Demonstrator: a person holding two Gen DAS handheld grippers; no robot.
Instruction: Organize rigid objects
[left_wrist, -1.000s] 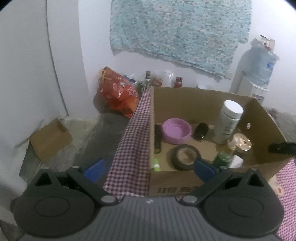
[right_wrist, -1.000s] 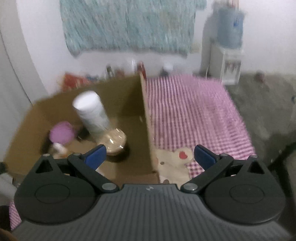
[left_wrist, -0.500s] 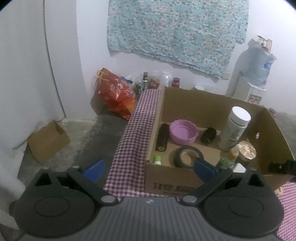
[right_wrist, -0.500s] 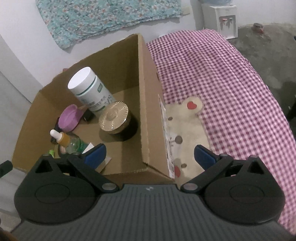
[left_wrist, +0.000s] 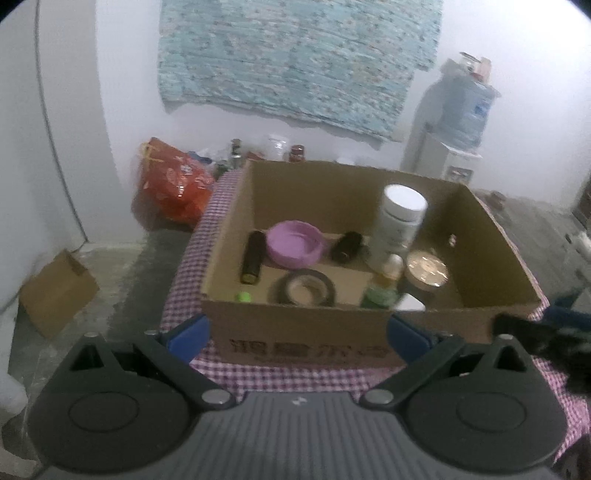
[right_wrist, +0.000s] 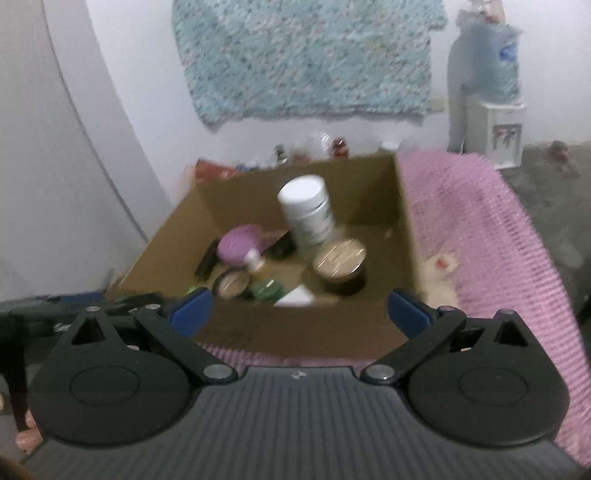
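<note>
Both claws are spread wide and hold nothing. Left claw (left_wrist: 298, 332) hangs in the air just in front of a cardboard box (left_wrist: 306, 343), and right claw (right_wrist: 298, 306) hangs in front of the same box (right_wrist: 295, 332) a bit more to the right side.

Under the box, past both claws, is a table with a pink checked cloth (right_wrist: 491, 236). Far behind the box a blue patterned cloth (left_wrist: 295, 62) hangs on the wall. To the far right of the left claw stands a water cooler (left_wrist: 461, 122). To its far left a red bag (left_wrist: 171, 184) sits on the floor, and nearer on the left lies a small brown box (left_wrist: 55, 291).

Inside the big box, ahead of the left claw, the tallest thing is a white jar (left_wrist: 400, 225), standing up. Left of it is a purple bowl (left_wrist: 295, 243). Close to the front wall lies a roll of tape (left_wrist: 306, 288). On the right is a gold lid jar (left_wrist: 426, 267). A black tube (left_wrist: 253, 256) lies on the left side. A dropper bottle (left_wrist: 384, 284) stands near the front wall. A small dark bottle (left_wrist: 345, 245) lies by the bowl. A tiny green cap (left_wrist: 243, 296) sits in the front left corner.
</note>
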